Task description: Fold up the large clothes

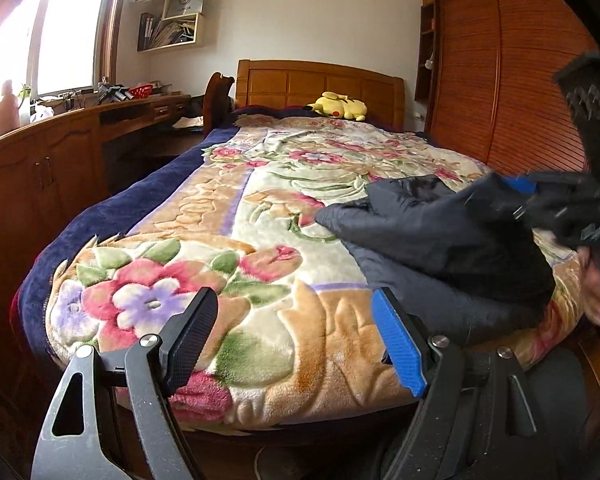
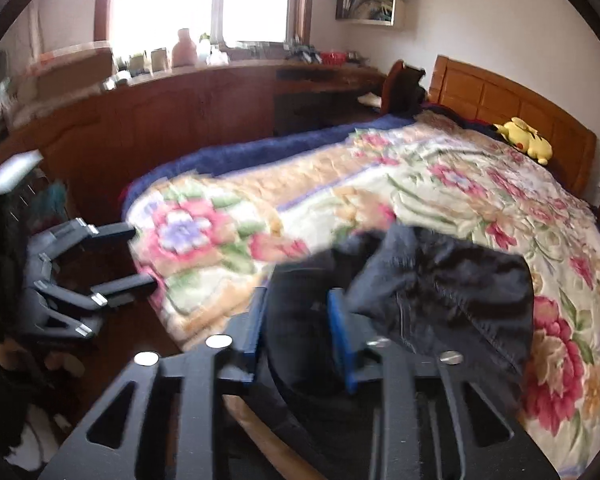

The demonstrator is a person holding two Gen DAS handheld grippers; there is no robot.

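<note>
1. The left gripper (image 1: 296, 340) has its fingers spread wide with nothing between them, held over the foot end of the bed; one finger pad is black, the other (image 1: 398, 344) blue.
2. The right gripper (image 2: 296, 332) has dark cloth of the jacket (image 2: 452, 284) lying between its blue pads; the view is blurred, and whether the fingers are pressed tight on the cloth cannot be told.
3. The jacket (image 1: 432, 236), dark navy and bunched, lies on the right side of the blanket near the foot of the bed, reaching close to the right edge.
4. The flowered blanket (image 1: 236, 216) covers the bed; its dark blue border hangs over the left and foot edges. Left of the jacket and beyond it toward the headboard, the blanket shows bare.
5. A narrow strip of floor runs between the left edge of the bed and a long wooden cabinet (image 1: 48, 168).
6. A yellow plush toy (image 1: 338, 106) lies at the far end just in front of the wooden headboard (image 1: 320, 80).
7. A wardrobe (image 1: 500, 80) with slatted doors stands close along the right side.
8. On the wall shelf (image 1: 172, 12) a white paper bag (image 1: 183, 5) reads "HONOR".
</note>
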